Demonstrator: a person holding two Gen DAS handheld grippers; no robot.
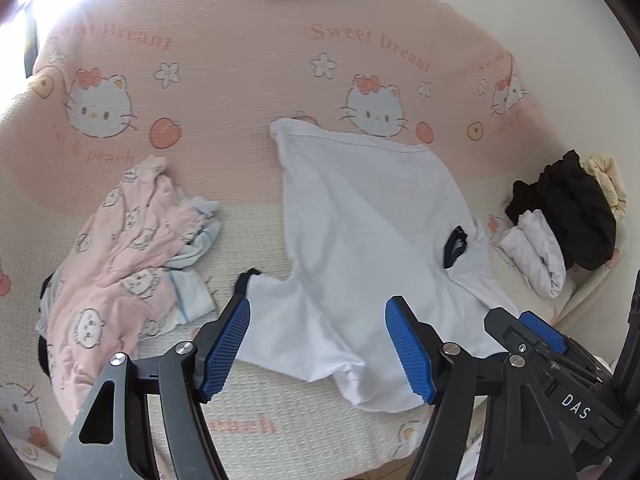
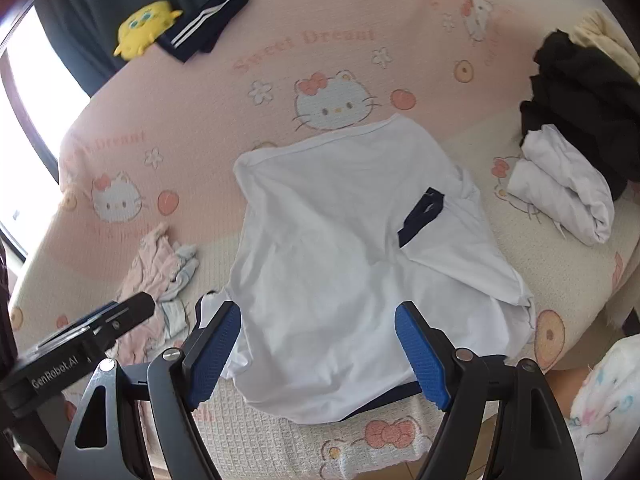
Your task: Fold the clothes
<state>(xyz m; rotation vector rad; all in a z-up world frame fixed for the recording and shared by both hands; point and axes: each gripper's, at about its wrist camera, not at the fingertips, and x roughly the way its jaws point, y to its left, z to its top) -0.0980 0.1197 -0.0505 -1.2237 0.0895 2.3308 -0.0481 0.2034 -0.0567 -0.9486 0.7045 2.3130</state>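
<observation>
Done: folded white piece set aside by the dark pile.
In hand: white T-shirt, spread, unfolded.
Pending: pink pyjamas.
Left gripper: fingers spread, empty.
Right gripper: fingers spread, empty.

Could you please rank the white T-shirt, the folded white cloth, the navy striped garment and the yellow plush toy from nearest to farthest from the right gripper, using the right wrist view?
1. White T-shirt: directly below the open right gripper.
2. Folded white cloth: right side.
3. Navy striped garment: far edge, upper left.
4. Yellow plush toy: beside it, slightly farther left; nearly level with the garment.
</observation>
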